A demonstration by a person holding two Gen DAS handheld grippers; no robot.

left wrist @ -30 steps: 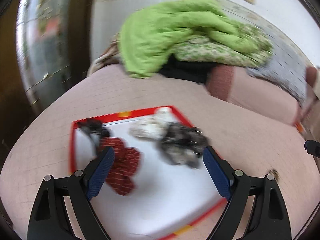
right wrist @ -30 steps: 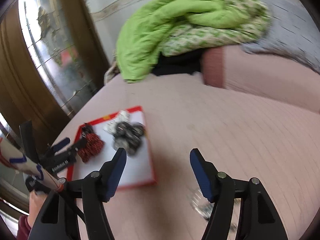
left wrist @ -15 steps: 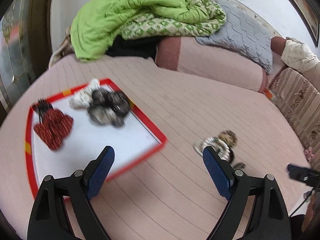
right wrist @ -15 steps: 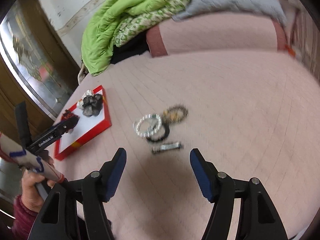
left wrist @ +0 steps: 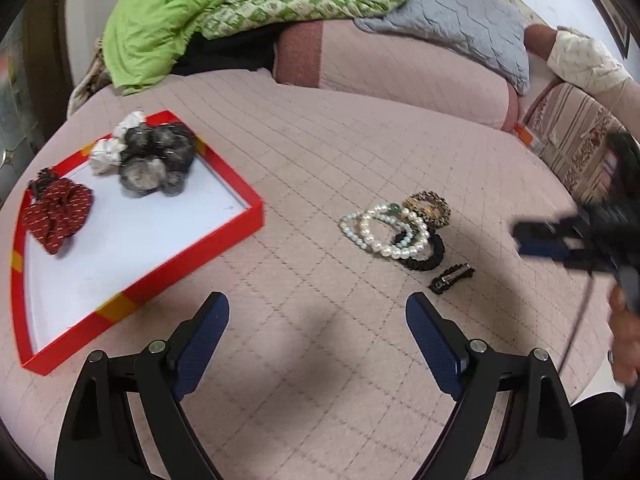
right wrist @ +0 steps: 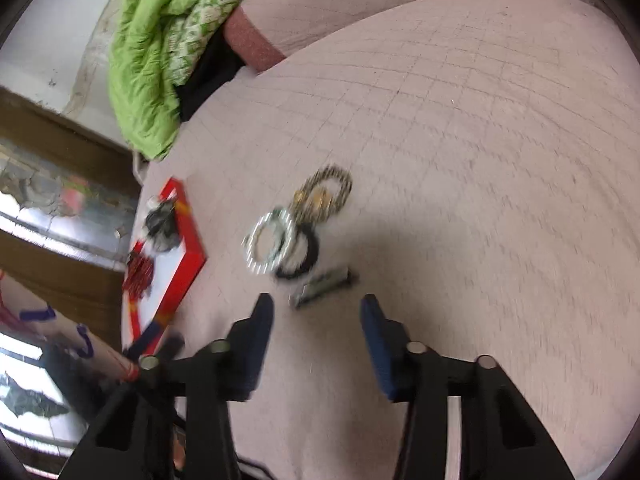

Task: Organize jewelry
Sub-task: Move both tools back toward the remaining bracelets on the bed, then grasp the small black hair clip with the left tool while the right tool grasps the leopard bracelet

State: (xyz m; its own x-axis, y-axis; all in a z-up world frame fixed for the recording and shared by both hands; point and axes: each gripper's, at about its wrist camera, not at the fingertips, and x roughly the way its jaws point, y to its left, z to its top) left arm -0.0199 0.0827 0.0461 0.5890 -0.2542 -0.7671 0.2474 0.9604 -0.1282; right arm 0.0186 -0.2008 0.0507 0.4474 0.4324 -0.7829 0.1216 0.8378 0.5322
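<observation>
A red tray with a white floor (left wrist: pixel 256 210) lies on the pink quilted bed, holding a red scrunchie (left wrist: pixel 58 214), a dark grey scrunchie (left wrist: pixel 158 158) and a white one (left wrist: pixel 106 152). To its right lie pearl bracelets (left wrist: pixel 384 230), a gold bracelet (left wrist: pixel 428 208), a black hair tie (left wrist: pixel 434 254) and a dark hair clip (left wrist: pixel 452 278). My left gripper (left wrist: pixel 318 314) is open and empty above bare quilt. My right gripper (right wrist: pixel 316 308) is open and empty, just short of the hair clip (right wrist: pixel 324 286), with the bracelets (right wrist: pixel 272 246) beyond; it also shows in the left wrist view (left wrist: pixel 540 240).
A green blanket (left wrist: pixel 224 4) and a grey quilted pillow (left wrist: pixel 460 16) are piled on the pink bolster (left wrist: pixel 400 68) at the back. A striped cushion (left wrist: pixel 576 136) is at the right. A dark wooden door with glass (right wrist: pixel 60 184) stands left of the bed.
My left gripper has swung right, away from the tray, bringing the loose jewelry into view. My right gripper has moved down close to the hair clip and tilted.
</observation>
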